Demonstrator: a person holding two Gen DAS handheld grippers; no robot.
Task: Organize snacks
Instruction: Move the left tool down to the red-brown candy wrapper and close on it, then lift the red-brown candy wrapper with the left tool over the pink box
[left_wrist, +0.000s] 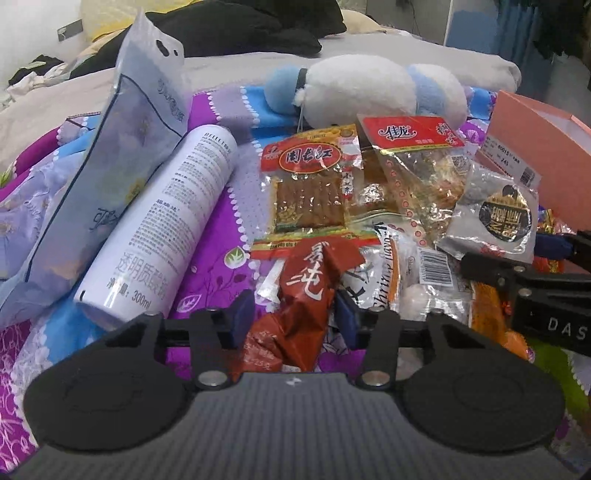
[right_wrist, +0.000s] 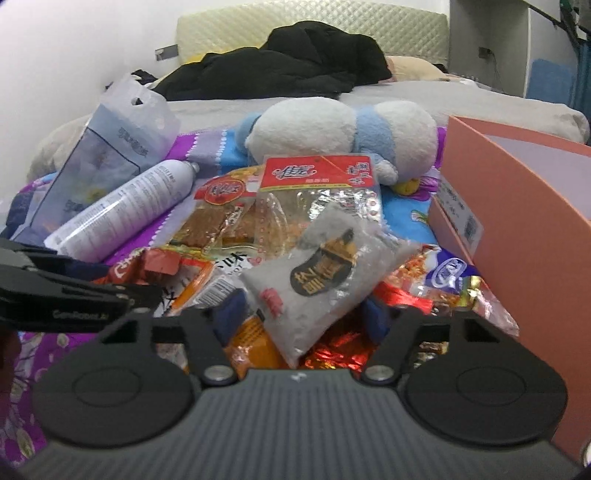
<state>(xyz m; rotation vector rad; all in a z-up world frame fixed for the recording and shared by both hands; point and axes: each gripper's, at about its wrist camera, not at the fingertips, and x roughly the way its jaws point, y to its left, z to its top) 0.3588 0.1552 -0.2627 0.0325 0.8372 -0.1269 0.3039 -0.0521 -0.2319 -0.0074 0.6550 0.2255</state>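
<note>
Snack packets lie heaped on a purple patterned cloth (left_wrist: 207, 266). My left gripper (left_wrist: 293, 314) has its blue pads against both sides of a red-brown snack packet (left_wrist: 306, 284), which stands tilted between them. In the right wrist view my right gripper (right_wrist: 303, 317) straddles a silver-grey packet with a black and gold label (right_wrist: 321, 273); small gaps show at both pads, and an orange packet (right_wrist: 251, 339) lies under it. Each gripper also shows in the other's view, the right gripper (left_wrist: 524, 284) at the right edge and the left gripper (right_wrist: 55, 291) at the left edge.
An open pink box (right_wrist: 517, 229) stands at the right. A white spray can (left_wrist: 162, 229) and a pale blue pouch (left_wrist: 122, 155) lie left of the heap. A white and blue plush toy (left_wrist: 369, 88) sits behind it. Dark clothes (right_wrist: 280, 66) lie further back on the bed.
</note>
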